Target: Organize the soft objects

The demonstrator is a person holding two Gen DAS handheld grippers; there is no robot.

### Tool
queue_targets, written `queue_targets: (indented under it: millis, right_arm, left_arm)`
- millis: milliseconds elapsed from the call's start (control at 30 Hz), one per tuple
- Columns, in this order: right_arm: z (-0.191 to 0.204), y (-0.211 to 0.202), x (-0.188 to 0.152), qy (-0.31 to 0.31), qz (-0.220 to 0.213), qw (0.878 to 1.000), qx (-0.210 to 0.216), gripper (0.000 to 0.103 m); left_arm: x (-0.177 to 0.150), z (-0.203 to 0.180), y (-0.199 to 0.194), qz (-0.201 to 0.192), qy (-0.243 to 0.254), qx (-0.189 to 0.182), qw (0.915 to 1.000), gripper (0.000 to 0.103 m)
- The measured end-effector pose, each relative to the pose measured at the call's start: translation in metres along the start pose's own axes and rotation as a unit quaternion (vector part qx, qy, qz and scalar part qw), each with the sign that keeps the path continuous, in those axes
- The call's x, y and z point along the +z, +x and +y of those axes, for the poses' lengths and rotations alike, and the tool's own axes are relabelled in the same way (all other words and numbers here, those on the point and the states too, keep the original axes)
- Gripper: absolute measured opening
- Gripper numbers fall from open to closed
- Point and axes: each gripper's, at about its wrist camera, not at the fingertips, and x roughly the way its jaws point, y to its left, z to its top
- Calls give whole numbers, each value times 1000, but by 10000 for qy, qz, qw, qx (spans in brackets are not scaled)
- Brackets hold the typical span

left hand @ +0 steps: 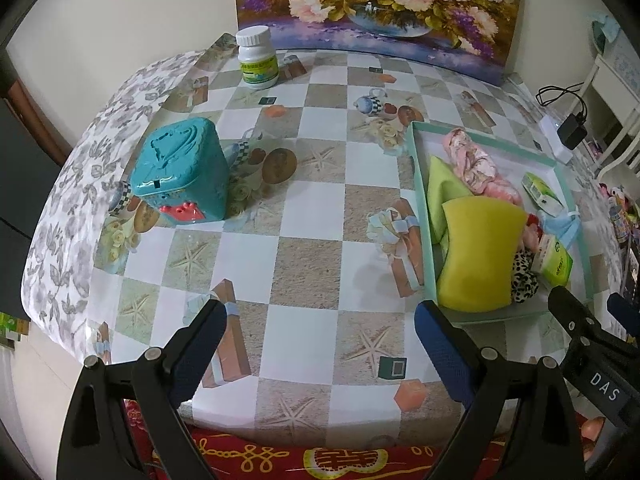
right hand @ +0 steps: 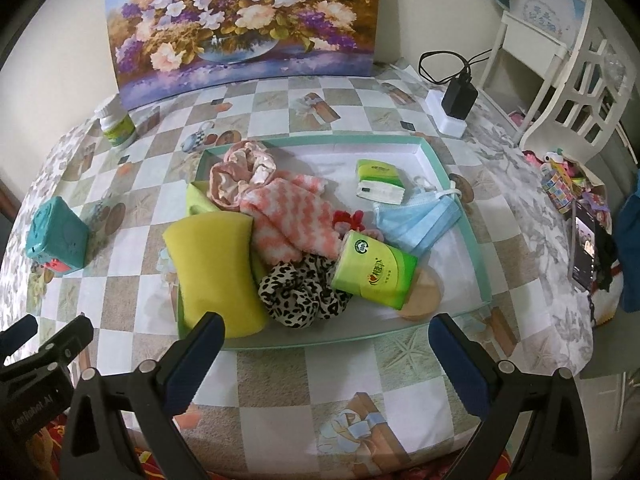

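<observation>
Your one tray [right hand: 476, 240] holds one yellow sponge [right hand: 216, 268] at its near-left corner, one pink sock [right hand: 288, 216], one leopard scrunchie [right hand: 300, 292], one blue mask [right hand: 416, 220] and two green tissue packs [right hand: 372, 268]. The round tan piece under the nearer pack is half hidden. Your left gripper [left hand: 320, 320] and right gripper [right hand: 326, 332] both stand apart, empty, before the tray.

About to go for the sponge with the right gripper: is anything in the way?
Nothing visible. The right gripper is open just short of the tray's near rim, and the sponge lies on top at the near left corner, overhanging the rim.
</observation>
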Motion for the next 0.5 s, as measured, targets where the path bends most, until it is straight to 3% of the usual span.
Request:
queue_targets:
  millis: [500]
  right_arm:
    - [6, 5, 2, -149, 95, 9998, 24, 103]
  left_arm:
    - [0, 0, 8, 174, 56, 177, 9997, 95]
